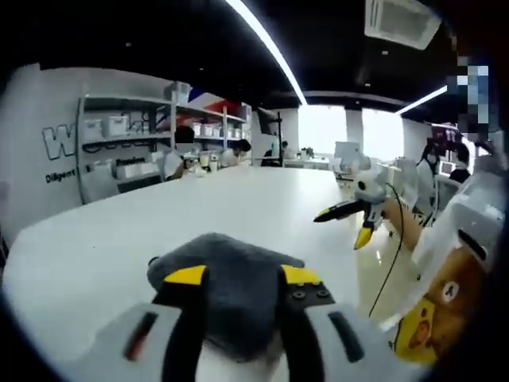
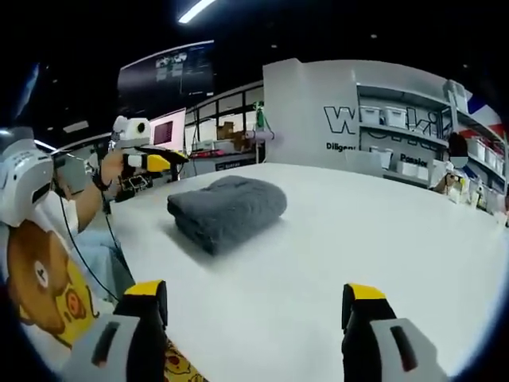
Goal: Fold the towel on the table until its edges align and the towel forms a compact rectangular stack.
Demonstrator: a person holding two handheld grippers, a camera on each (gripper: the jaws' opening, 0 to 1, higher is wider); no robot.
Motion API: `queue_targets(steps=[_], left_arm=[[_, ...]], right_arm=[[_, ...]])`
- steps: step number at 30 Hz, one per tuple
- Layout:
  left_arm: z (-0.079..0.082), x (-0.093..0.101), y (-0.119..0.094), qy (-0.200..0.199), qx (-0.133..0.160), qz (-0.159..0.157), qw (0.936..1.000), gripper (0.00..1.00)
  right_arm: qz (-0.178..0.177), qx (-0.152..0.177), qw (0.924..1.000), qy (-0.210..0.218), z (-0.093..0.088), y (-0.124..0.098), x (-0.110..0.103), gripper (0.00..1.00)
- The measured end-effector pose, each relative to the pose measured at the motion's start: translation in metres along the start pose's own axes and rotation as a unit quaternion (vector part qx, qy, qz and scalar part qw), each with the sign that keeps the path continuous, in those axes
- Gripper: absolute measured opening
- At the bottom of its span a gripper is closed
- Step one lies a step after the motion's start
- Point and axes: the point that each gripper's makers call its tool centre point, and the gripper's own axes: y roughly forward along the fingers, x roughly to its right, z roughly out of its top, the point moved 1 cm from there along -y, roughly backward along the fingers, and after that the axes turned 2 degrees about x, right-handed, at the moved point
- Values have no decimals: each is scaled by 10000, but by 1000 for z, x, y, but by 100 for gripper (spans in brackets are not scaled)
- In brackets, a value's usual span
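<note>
Right claw (image 2: 254, 306) spread wide, apart from folded towel (image 2: 227, 209) — on table (image 2: 358, 231)

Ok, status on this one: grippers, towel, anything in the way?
Left gripper open, right at the towel. Right gripper open, well back from it. Towel folded into a compact grey stack on the white table. Nothing obstructing.

**Grey towel folded on the table**

The towel (image 2: 227, 208) is dark grey and plush, folded into a thick, compact stack with rounded edges, layers showing along its near side. It lies flat on the white table (image 2: 358, 239), nearer the person's edge. In the left gripper view it sits just ahead (image 1: 231, 278).
</note>
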Motion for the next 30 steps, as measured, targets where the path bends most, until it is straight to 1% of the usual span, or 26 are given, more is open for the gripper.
queue_targets(steps=[1,2,4,6,8,11,13,14,16,19,22,23,25,27,29,30], left_arm=[[-8,-5,8,43,-116,62,9999,42],[-13,-8,12,71,-158,117,9998,42],[-21,-17,18,261,-195,376,9988,42],[-30,-23,22,514,-283,544,9968,42],[-36,-24,25,820,-278,575,9946,43],[-48,-21,27,849,-437,516,9941,44],[-57,-20,27,934,-607,487,9926,44],[-64,-21,27,1039,-713,507,9907,44],[-70,-22,28,1091,-750,509,9899,45],[-77,-23,31,942,-721,433,9920,43],[-82,-24,33,875,-670,421,9930,42],[-82,-24,33,763,-631,429,9942,42],[-82,-27,31,489,-613,487,9957,45],[-83,-33,29,84,-541,552,9970,49],[-82,-35,27,-382,-397,487,9973,52],[-79,-37,25,-531,-275,480,9971,53]], right_arm=[[-3,16,10000,-7,0,-1,-1,95],[-2,18,10000,-14,0,-2,-2,95],[-4,17,10000,-21,-1,-3,-3,95],[-1,12,10000,-17,-2,-4,-3,95],[-9,-8,10000,-14,-3,-5,-3,95],[-32,-14,10000,3,-4,-7,-1,95],[-40,-10,10000,10,-5,-7,-1,95],[-46,-6,10000,15,-5,-7,0,95],[-49,7,10000,32,-5,-6,0,95],[-34,-4,10000,50,-7,-5,-1,95],[-1,-38,10000,56,-9,-3,-2,95],[4,-44,10000,56,-9,-3,-3,95],[17,-57,10000,53,-10,-3,-4,95],[26,-63,10000,47,-10,-3,-4,95],[25,-60,10000,41,-9,-4,-5,95],[19,-47,10000,41,-8,-4,-4,95]])
